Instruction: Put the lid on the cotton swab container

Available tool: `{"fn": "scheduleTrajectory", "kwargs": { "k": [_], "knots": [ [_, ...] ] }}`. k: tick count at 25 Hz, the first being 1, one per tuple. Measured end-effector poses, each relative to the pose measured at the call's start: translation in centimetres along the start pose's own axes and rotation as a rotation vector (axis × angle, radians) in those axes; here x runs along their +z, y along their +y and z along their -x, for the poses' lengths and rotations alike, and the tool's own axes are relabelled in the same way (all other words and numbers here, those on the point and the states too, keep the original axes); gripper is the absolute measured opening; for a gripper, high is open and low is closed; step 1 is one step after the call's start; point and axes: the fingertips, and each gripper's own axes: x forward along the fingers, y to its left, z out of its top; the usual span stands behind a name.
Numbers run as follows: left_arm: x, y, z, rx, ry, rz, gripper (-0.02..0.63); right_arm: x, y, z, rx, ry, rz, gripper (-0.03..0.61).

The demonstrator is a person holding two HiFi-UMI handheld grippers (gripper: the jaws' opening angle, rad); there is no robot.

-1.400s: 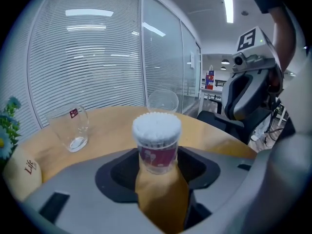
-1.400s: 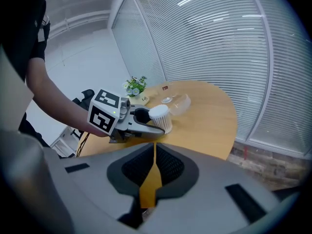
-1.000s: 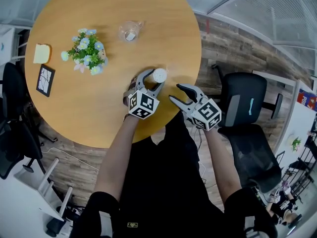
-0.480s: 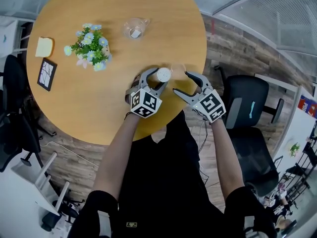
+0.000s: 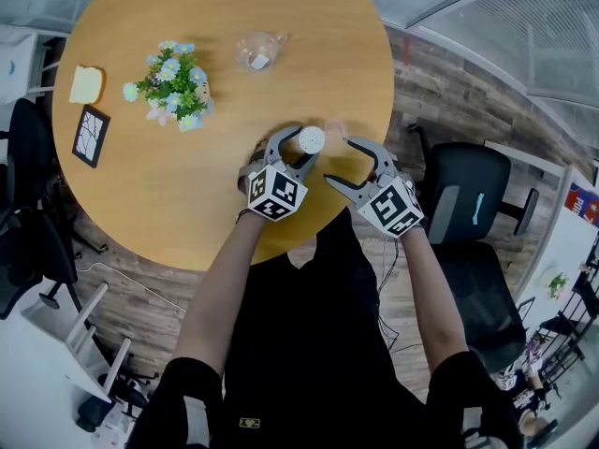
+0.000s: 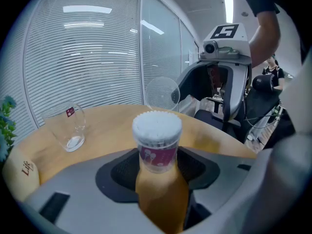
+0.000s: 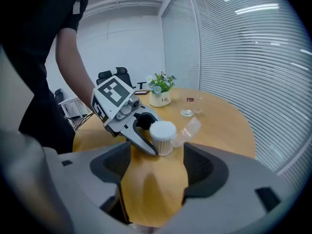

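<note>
At the desk's near edge, our left hand-held gripper clasps the swab container. The clear lid stands tilted just beside it. Our right hand-held gripper has just been opening, its jaws wide over bare desk.

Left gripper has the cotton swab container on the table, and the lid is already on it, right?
Not quite. The left gripper does have the cotton swab container on the table, but the lid is not on it. The swab tips are bare and the clear lid sits beside the container, as the right gripper view shows.
</note>
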Motion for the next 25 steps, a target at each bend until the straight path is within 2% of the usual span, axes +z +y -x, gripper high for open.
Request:
{"fn": "scheduleTrajectory", "kwargs": {
  "k": [7, 12, 17, 25],
  "knots": [
    [0.0, -0.1, 0.0, 0.001, 0.002, 0.001, 0.241, 1.0, 1.5, -1.1, 0.015, 0.054, 0.183, 0.308],
    [0.1, -0.1, 0.0, 0.000, 0.003, 0.000, 0.241, 1.3, 1.9, -1.6, 0.022, 0.060, 0.220, 0.308],
    [0.0, 0.0, -0.1, 0.000, 0.002, 0.001, 0.241, 1.1, 2.5, -2.4, 0.023, 0.101, 0.335, 0.311],
    [0.0, -0.1, 0.0, -0.004, 0.004, 0.000, 0.241, 2.0, 3.1, -2.5, 0.027, 0.107, 0.423, 0.313]
  ]
}}
